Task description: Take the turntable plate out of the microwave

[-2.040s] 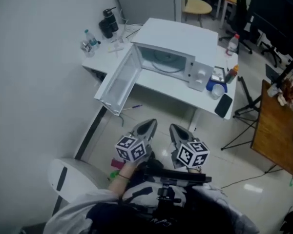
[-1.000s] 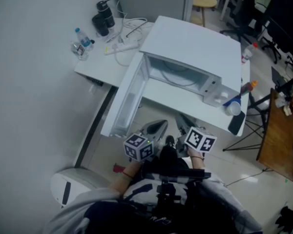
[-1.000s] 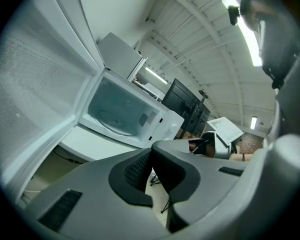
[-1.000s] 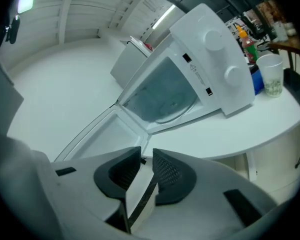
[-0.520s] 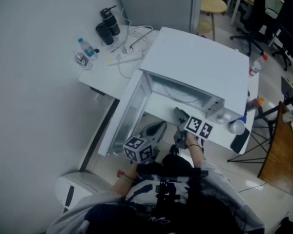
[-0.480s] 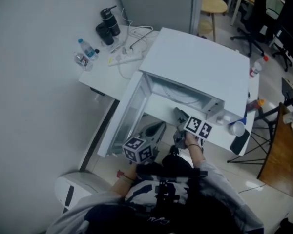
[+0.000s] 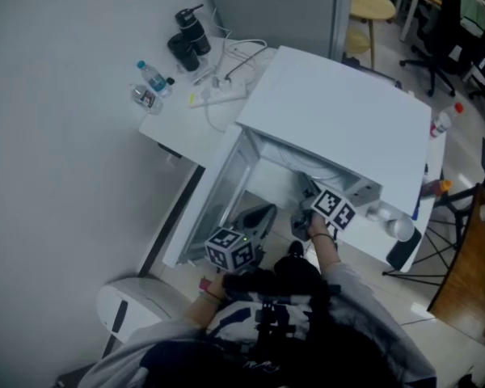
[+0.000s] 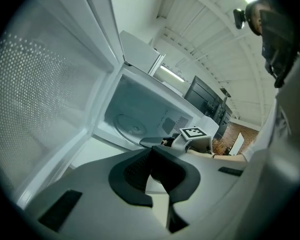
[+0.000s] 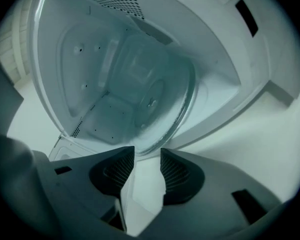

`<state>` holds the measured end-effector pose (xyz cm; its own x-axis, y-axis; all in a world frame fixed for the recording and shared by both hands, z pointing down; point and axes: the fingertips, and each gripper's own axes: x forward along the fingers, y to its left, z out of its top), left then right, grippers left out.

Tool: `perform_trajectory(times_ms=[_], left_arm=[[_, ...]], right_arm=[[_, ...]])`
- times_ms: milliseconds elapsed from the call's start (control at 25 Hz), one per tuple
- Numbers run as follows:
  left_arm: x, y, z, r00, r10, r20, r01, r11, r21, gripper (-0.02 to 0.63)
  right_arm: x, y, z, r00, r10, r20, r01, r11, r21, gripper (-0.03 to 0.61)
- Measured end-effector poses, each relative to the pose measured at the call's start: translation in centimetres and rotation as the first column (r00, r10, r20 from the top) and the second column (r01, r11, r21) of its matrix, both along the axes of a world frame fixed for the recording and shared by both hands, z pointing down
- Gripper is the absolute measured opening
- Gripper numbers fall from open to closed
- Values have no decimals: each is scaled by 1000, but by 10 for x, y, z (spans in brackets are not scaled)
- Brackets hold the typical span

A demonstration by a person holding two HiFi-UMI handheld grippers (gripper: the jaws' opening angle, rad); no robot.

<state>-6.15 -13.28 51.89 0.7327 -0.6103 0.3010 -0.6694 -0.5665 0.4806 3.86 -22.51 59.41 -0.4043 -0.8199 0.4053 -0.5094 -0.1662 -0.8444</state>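
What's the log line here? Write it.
stage: approach | right gripper: at microwave mouth, jaws just been opening, nothing between, plate ahead | left gripper: shut, empty | door: open

White counter (image 7: 184, 129) — microwave (image 7: 343, 124) mid-counter, door open. Left end: 2 black vessels, flask (image 7: 191, 23) and mug (image 7: 180, 52); clear water bottle (image 7: 153, 76); power strip (image 7: 225, 93) with cables (image 7: 246, 55). Right end: red-capped bottle (image 7: 441, 123), pale cup (image 7: 401, 229), dark phone (image 7: 398, 254) at edge.

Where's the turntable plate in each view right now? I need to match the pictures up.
Head view: not made out; the microwave top hides most of the cavity.
Left gripper view: turntable plate left of centre, flat on the cavity floor.
Right gripper view: centre, looking tipped on edge because the picture is rolled.
Shared landmark: the microwave's open cavity mouth.
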Motion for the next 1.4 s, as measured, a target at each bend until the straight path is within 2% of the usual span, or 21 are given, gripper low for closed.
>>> perform_trajectory(times_ms=[120, 160, 200, 280, 520, 680, 800, 880, 960, 1040, 1160, 1240, 1280, 1400], left_arm=[[-1, -1, 6, 1000, -3, 6, 3, 1000, -19, 6], [-2, -2, 8, 1000, -5, 8, 5, 1000, -25, 6], [-3, -2, 9, 1000, -8, 9, 8, 999, -31, 6], [-5, -4, 12, 1000, -13, 10, 13, 999, -40, 6], [-6, -10, 21, 1000, -23, -20, 22, 997, -81, 6], [-3, -22, 25, 995, -39, -90, 28, 992, -119, 6], [3, -30, 32, 988, -40, -151, 14, 986, -165, 11], [10, -34, 40, 983, -29, -183, -9, 979, -202, 26], [16, -38, 44, 980, -21, -196, -26, 973, -230, 65], [21, -42, 43, 976, -28, -218, -28, 968, -250, 67], [25, -43, 42, 970, -36, -241, -28, 966, -258, 67], [25, -41, 44, 970, -31, -241, -34, 964, -262, 67], [25, -40, 44, 970, -29, -241, -37, 964, -264, 67], [23, -38, 45, 972, -29, -233, -33, 965, -261, 67]], right_arm=[[4, -3, 2, 989, 82, 124, -78, 996, -33, 164], [5, -3, 4, 981, 111, 157, -105, 993, -50, 134], [7, -2, 7, 975, 135, 178, -125, 990, -66, 97], [8, -2, 9, 967, 161, 197, -148, 986, -83, 94], [10, 1, 1, 969, 176, 173, -170, 984, -50, 60], [16, 5, -4, 974, 168, 156, -167, 986, -14, 51], [14, 11, -8, 986, 130, 100, -133, 991, 19, 34], [10, 16, -16, 995, 92, 48, -96, 993, 68, -5], [8, 17, -21, 998, 70, 2, -70, 994, 81, -5], [7, 17, -19, 998, 58, -2, -58, 997, 43, -3], [0, 20, -8, 1000, 16, 22, -15, 1000, -24, 0], [-5, 21, 0, 999, 3, 41, -1, 999, -51, 47], [-6, 19, 3, 998, 6, 59, -3, 998, -57, 84], [-6, 10, 1, 988, 54, 143, -45, 997, -63, 94]])
